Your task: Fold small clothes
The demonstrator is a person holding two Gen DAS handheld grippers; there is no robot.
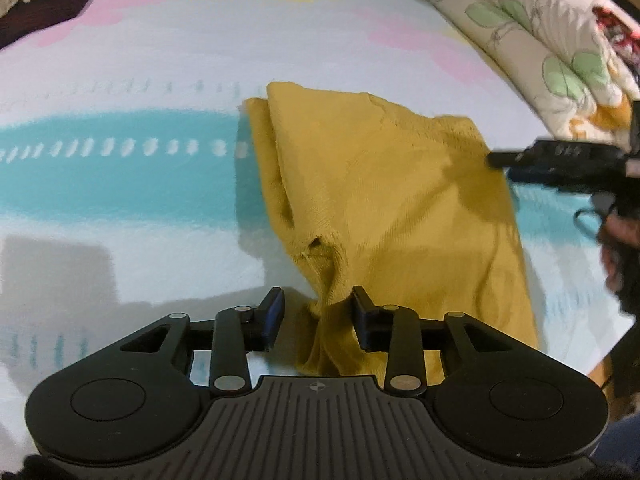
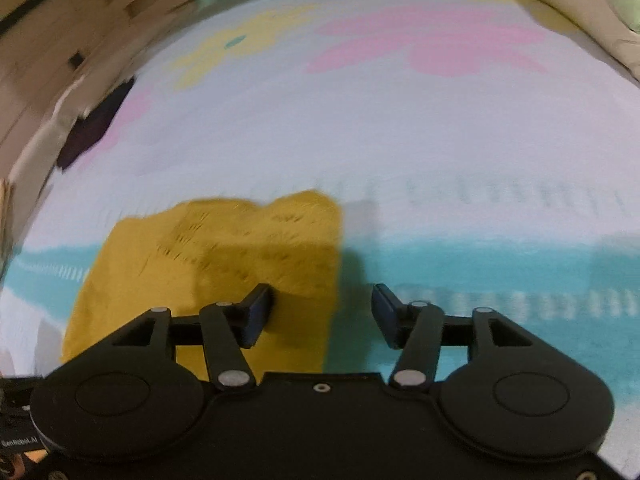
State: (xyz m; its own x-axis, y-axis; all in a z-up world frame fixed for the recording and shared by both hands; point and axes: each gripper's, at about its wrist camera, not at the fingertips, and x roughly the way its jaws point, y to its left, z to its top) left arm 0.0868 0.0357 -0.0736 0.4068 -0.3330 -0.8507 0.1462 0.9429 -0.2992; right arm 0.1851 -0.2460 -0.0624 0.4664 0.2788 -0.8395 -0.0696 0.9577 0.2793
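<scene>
Currently the mustard garment (image 1: pixel 384 200) lies half-folded on the floral bedsheet (image 1: pixel 160 80), its bunched corner between the left claw (image 1: pixel 318 316)'s spread fingers at 6 o'clock. Right claw (image 2: pixel 322 314) hovers spread over its edge; unpinched, the fold could slump.

Right wrist view motion-blurred: yellow garment (image 2: pixel 224 264) edges smeared. Its near hem is hidden under the left gripper (image 1: pixel 318 316) body. Dark cloth (image 1: pixel 48 4), far left of that gripper, cut by frame edge; type unreadable. Right gripper (image 1: pixel 504 158) tips blurred.
</scene>
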